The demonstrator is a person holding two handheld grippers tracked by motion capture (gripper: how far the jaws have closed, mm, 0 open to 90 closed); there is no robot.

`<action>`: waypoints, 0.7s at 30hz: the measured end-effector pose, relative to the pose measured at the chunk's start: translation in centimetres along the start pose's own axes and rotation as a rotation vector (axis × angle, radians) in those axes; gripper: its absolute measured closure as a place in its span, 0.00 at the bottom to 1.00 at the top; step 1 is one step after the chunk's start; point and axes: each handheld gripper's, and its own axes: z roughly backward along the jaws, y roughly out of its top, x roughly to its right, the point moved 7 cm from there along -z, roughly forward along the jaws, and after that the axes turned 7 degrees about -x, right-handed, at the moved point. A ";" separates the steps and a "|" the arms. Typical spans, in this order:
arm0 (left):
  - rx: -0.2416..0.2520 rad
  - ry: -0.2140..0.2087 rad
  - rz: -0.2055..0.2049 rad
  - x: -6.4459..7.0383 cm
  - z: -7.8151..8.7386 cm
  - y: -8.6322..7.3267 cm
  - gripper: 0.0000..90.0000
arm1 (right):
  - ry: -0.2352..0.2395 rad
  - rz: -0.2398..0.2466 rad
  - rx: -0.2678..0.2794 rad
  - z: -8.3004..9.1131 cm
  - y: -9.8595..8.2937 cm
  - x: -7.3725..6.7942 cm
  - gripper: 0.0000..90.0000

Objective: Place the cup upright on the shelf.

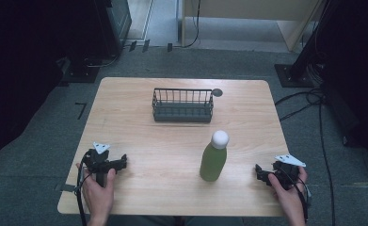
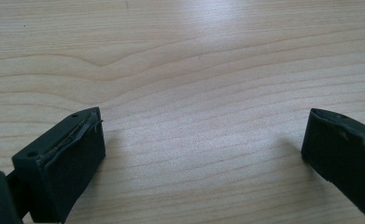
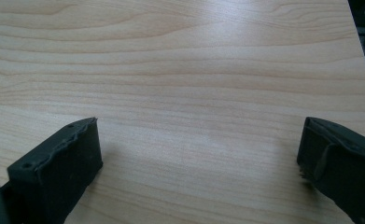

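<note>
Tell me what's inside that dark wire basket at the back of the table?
The dark wire basket looks empty through its thin bars; the solid lower band hides the very bottom. The green bottle with the white cap stands upright outside it, nearer the person.

No text, label, brand or number can be read anywhere; the green bottle (image 1: 213,160) carries no readable label.
</note>
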 end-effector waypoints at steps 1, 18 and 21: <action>0.000 0.000 0.000 0.0 0.0 0.0 0.00 | 0.000 0.000 0.000 0.0 0.0 0.0 0.00; 0.000 0.001 -0.001 0.0 0.0 0.0 0.00 | 0.072 0.045 0.019 2.1 -0.3 -3.1 0.00; 0.001 0.001 0.000 0.0 0.0 0.0 0.00 | 0.089 0.081 0.020 2.6 -0.3 -4.2 0.00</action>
